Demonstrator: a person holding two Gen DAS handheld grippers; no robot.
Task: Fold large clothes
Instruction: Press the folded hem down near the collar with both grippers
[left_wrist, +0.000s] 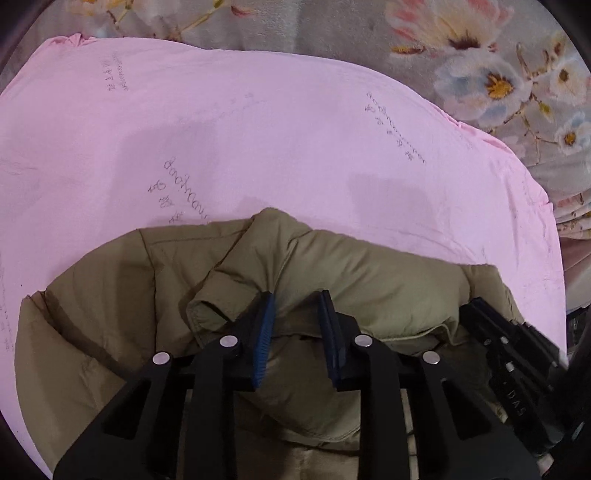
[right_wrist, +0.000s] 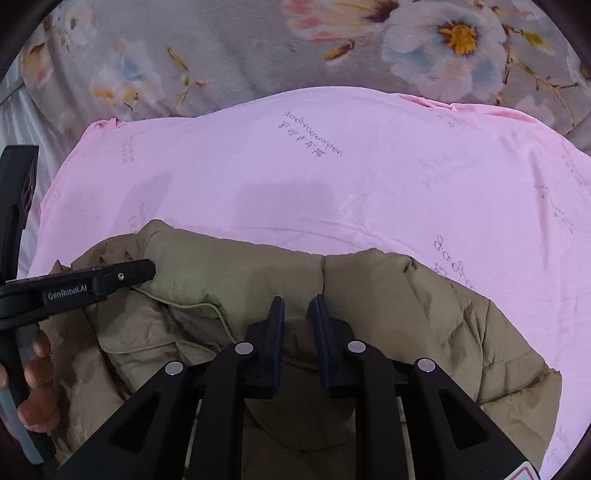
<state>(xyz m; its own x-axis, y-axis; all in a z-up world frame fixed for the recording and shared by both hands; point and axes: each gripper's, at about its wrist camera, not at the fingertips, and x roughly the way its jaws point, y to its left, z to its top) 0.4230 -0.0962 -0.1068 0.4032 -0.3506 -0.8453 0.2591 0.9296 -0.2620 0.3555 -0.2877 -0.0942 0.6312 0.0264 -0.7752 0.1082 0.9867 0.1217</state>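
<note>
A: Where does the jacket (left_wrist: 207, 317) sit on my screens?

B: Lower half of both views. It is a khaki padded jacket, bunched and partly folded over itself, lying on the pink sheet (left_wrist: 280, 140). The sheet has faint grey writing printed on it and lies on a grey blanket with flowers (left_wrist: 491, 81), which fills the top of each frame.

A: Left gripper (left_wrist: 297, 317)?

B: From the left wrist camera I see its blue-padded fingers (left_wrist: 264, 343) parted by a narrow gap, hanging over a raised fold of the jacket near the bottom centre. Nothing is pinched between them; I read them as released.

A: And the right gripper (right_wrist: 297, 317)?

B: Same picture in the right wrist view: a narrow gap between the fingers, jacket cloth beneath it, no cloth clamped. Released too.

A: Do they see each other?

B: Yes. The right gripper's black body shows at the lower right edge of the left view. In the right view the left gripper comes in from the left edge, tip over the jacket's far left corner. A hand (right_wrist: 37, 387) grips its handle at lower left.
</note>
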